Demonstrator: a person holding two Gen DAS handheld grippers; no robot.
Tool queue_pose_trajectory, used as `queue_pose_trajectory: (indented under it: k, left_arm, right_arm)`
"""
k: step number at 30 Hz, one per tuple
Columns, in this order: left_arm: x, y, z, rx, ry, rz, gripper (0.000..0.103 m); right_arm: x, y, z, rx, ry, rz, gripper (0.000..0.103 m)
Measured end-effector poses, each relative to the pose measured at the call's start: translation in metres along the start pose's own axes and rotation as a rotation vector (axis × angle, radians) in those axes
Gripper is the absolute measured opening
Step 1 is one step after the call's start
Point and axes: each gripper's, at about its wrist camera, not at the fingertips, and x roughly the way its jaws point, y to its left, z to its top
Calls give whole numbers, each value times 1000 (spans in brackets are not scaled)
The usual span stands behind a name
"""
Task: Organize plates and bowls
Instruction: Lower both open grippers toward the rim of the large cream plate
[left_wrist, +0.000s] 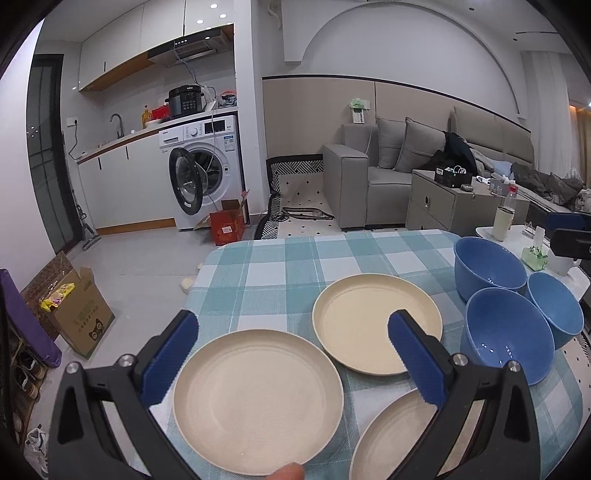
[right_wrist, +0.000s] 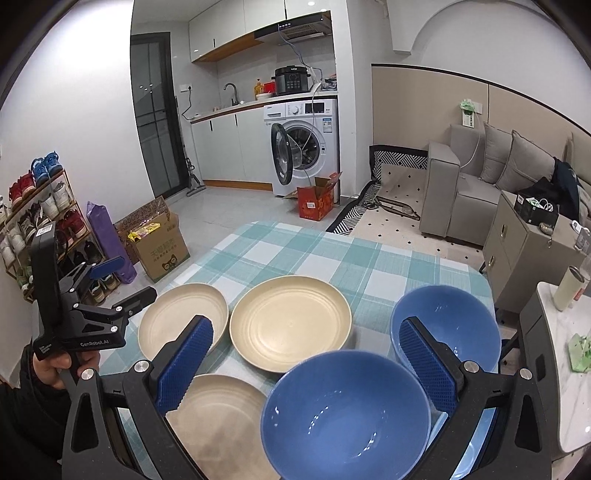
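Your left gripper (left_wrist: 291, 354) hangs with fingers spread wide, gripping nothing, above the nearest cream plate (left_wrist: 258, 400); your right gripper (right_wrist: 310, 363) is likewise released, over the nearest blue bowl (right_wrist: 345, 415). Three cream plates lie apart on the left of the checked tablecloth (right_wrist: 332, 254), three blue bowls close together on its right. Beyond the table: washing machine (right_wrist: 306, 144), grey sofa (left_wrist: 373, 181).
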Motion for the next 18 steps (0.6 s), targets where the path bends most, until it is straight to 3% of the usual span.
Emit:
queue_pose_trajectory:
  k: [11, 18]
  left_arm:
    - [20, 1, 26, -6, 21, -32, 103]
    - [47, -2, 35, -5, 63, -51, 103]
  right_arm:
    - [7, -6, 40, -4, -10, 12, 103]
    - [35, -21, 57, 15, 69, 7, 103]
